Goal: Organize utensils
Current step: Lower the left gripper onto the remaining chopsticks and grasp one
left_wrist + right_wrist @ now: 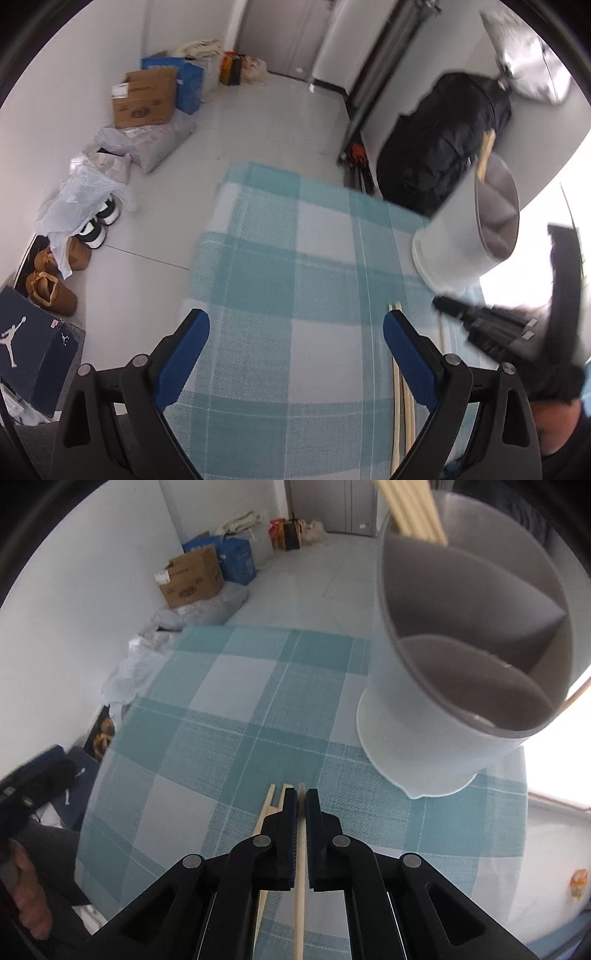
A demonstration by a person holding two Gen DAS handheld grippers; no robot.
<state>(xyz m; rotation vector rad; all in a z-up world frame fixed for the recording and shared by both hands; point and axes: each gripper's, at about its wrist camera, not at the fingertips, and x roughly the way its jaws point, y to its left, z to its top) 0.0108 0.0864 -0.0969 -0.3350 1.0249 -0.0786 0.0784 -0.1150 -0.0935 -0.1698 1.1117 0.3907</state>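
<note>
The right gripper (302,794) has its jaws pressed together on a single chopstick (300,886), which runs lengthwise through the narrow slit between the pads and pokes out just past the tips. Just left of these jaws, more chopsticks (266,810) lie on the checked cloth (221,709), partly hidden under the left finger. Ahead and to the right of the tips stands the holder (424,746), a pale round tub with a grey divided inside. A bundle of chopsticks (413,509) stands in its far compartment; the near compartments look bare, though their floors are not fully in view. At the left edge, a hand (27,904) grips the other tool's handle.

The left gripper (295,325) has its jaws spread wide, with only cloth (280,258) between the blue pads (184,354). Just inside its right finger, a few chopsticks (397,373) lie on the cloth, running under that finger. Further right, blurred, is the right gripper (480,325), and beyond it the holder (454,236). Past the cloth's far edge, well beyond the tips, boxes (147,96) and bags (85,192) line the wall.
</note>
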